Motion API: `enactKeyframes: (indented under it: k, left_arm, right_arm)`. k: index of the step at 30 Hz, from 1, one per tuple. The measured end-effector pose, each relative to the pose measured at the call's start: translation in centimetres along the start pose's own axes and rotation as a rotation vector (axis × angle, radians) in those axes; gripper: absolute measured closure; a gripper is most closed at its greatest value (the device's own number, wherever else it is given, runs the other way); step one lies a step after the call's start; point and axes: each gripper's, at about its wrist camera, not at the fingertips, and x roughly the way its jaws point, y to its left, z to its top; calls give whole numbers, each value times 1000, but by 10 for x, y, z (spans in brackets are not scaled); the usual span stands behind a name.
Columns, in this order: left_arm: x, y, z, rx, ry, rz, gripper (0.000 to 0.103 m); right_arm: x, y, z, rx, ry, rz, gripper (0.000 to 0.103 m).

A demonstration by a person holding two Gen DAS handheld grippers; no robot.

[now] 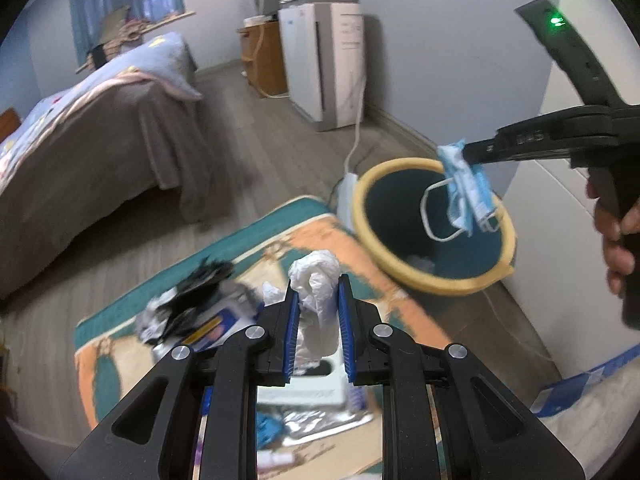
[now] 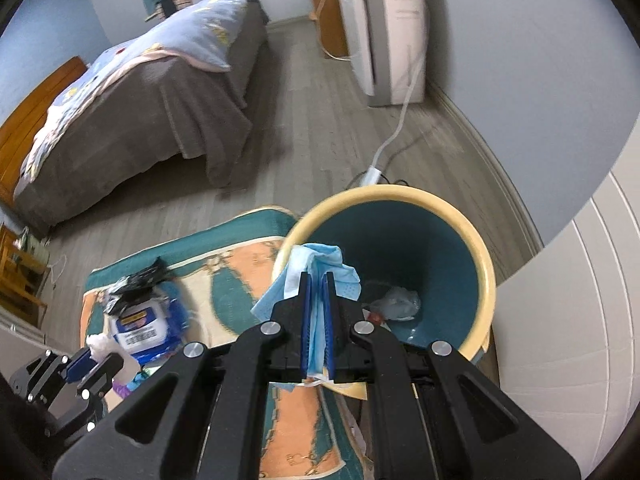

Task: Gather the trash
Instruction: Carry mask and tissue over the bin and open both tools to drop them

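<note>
My left gripper [image 1: 318, 286] is shut on a crumpled white plastic bag [image 1: 316, 280] and holds it above the rug. My right gripper [image 2: 317, 280] is shut on a blue face mask [image 2: 320, 264] and holds it over the near rim of the yellow-rimmed teal bin [image 2: 486, 264]. In the left wrist view the right gripper [image 1: 466, 152] dangles the mask [image 1: 466, 188] over the bin [image 1: 400, 268]. Crumpled trash [image 2: 398, 304] lies at the bin's bottom. The left gripper [image 2: 94, 350] shows at lower left with the white bag [image 2: 100, 342].
More litter lies on the orange-teal rug [image 2: 236, 264]: a black wrapper [image 2: 138, 278], a blue-white packet [image 2: 140, 326], foil and a white box [image 1: 300, 390]. A bed [image 2: 132, 92], a white appliance [image 2: 384, 28] with its cable [image 2: 400, 124], and a white cabinet [image 2: 568, 320] surround the spot.
</note>
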Motion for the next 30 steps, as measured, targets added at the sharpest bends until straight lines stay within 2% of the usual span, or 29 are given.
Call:
enactKeyframes:
  k: [6, 11, 17, 23, 26, 30]
  left_arm:
    - [15, -30, 13, 39, 19, -55, 83]
    - [28, -45, 25, 55, 34, -71, 83]
    - [47, -58, 37, 87, 47, -132, 83]
    - [74, -73, 43, 111, 92, -156, 83]
    - [83, -80, 46, 139, 101, -150, 83]
    - [86, -86, 60, 146, 61, -156, 83]
  right_arm:
    - [8, -30, 5, 59, 7, -31, 98]
    - [16, -59, 8, 111, 15, -62, 98]
    - [28, -85, 4, 187, 32, -99, 98]
    - [32, -89, 4, 212, 36, -111, 97]
    - [27, -85, 7, 199, 11, -126, 97]
    - [18, -86, 11, 210, -33, -133, 97]
